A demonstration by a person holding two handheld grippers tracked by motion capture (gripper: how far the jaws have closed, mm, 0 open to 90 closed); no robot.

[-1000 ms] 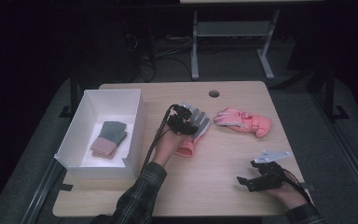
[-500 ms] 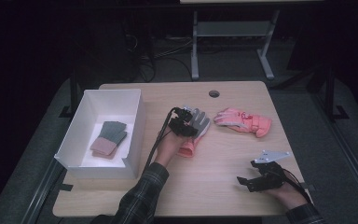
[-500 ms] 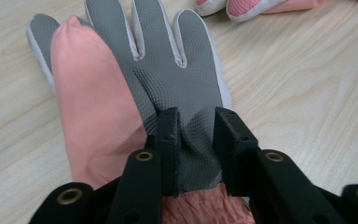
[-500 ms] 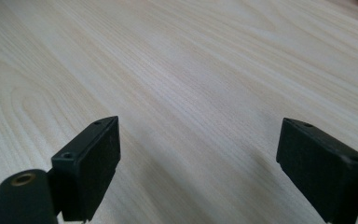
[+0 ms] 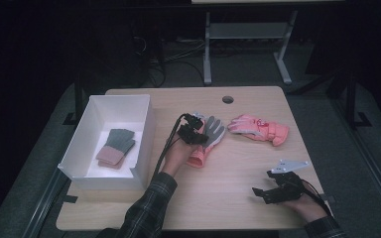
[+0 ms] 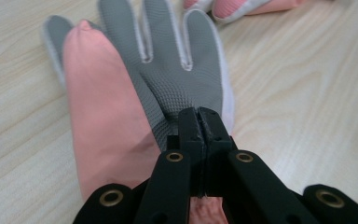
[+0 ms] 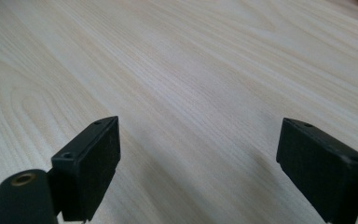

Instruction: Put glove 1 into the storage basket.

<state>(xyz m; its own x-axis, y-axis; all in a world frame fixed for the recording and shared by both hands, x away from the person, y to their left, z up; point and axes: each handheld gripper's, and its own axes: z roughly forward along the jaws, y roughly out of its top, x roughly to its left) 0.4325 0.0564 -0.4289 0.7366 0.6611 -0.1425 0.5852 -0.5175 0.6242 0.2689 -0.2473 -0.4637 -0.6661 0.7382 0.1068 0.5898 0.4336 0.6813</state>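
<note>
Fingers (image 6: 189, 128) of left gripper (image 5: 201, 137): having just been closing, now clenching on a pinch of grey palm fabric of the near glove (image 6: 168, 70), with the fold between the tips. Gripping at mid-palm, with the pink cuff running back under the gripper body toward the person.

Lying flat on the worktop (image 5: 238, 198), near glove (image 5: 214, 130) pointing its long axis away from the person and tilting slightly right: cuff nearest the left hand (image 5: 176, 156), glove fingertips farthest. Sitting directly beneath the left fingers, so no reaching needed; left hand far nearer than the right.

Resting well apart at the near right corner, right gripper (image 5: 259, 194) pointing leftward, its fingers (image 7: 91, 158) standing wide and released, nothing but bare wood between them.

Around:
- second glove (image 5: 258, 129), pink, lying just right of the first, fingertips near but seemingly not touching it;
- white box (image 5: 114, 99) standing left of the gripped glove, already containing folded cloth items (image 5: 116, 148);
- cable hole (image 5: 227, 99) beyond, at the far edge.

Judging the likely carry as leftward into the box: needing to be cleared on the way, near wall of the box rising between glove and interior. Risking a drag across the worktop if lifting too low, with cuff and glove fingers likely drooping either side of the pinch.
</note>
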